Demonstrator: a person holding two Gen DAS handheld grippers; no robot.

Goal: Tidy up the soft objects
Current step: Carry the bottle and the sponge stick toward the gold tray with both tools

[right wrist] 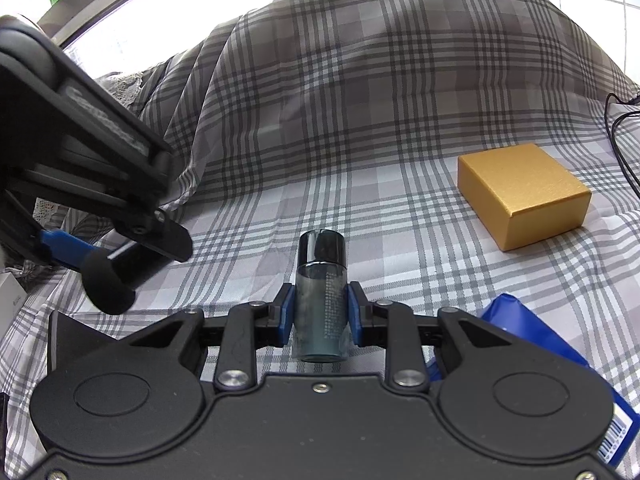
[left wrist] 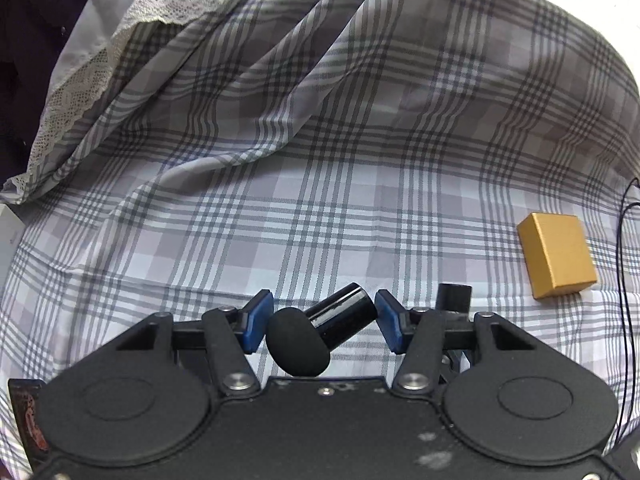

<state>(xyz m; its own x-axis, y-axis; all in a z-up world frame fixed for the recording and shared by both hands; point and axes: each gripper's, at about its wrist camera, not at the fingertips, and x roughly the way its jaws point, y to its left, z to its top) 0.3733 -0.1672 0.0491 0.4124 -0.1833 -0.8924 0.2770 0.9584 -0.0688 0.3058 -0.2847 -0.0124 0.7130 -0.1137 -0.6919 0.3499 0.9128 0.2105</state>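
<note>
Gripping a small smoky-grey translucent bottle with a black cap (right wrist: 321,292), the right gripper (right wrist: 321,312) has its blue pads pressed on both sides of the bottle's body; cap points away from the camera, base toward it. Bottle sits over the grey-and-white plaid cloth (right wrist: 360,140) that covers the whole surface — no bare desk shows.

Left gripper (left wrist: 324,320) is partly closed around a glossy black cylinder with a rounded black foam tip (left wrist: 320,330). Foam end lies against the left blue pad (left wrist: 256,322); the cylinder's far end reaches toward the right pad, but I can't tell if it actually touches. In the right wrist view the same item (right wrist: 110,280) hangs in the left gripper (right wrist: 72,250), clear of the cloth, foam tip lowest — so it's held.

Gold cardboard box, lid on (right wrist: 524,194), rests on the plaid cloth toward the right edge, well apart from both grippers. Thin black cable (right wrist: 616,136) runs along the right edge just beyond it. Blue packet w/ barcode label (right wrist: 592,392) lies near the right corner, partly hidden by the right gripper's body.

Far side: cloth rises in a mound w/ folds; a lace-trimmed pale fabric edge (left wrist: 80,92) shows at the far left corner. A white box (right wrist: 10,300) peeks in at the left edge.
</note>
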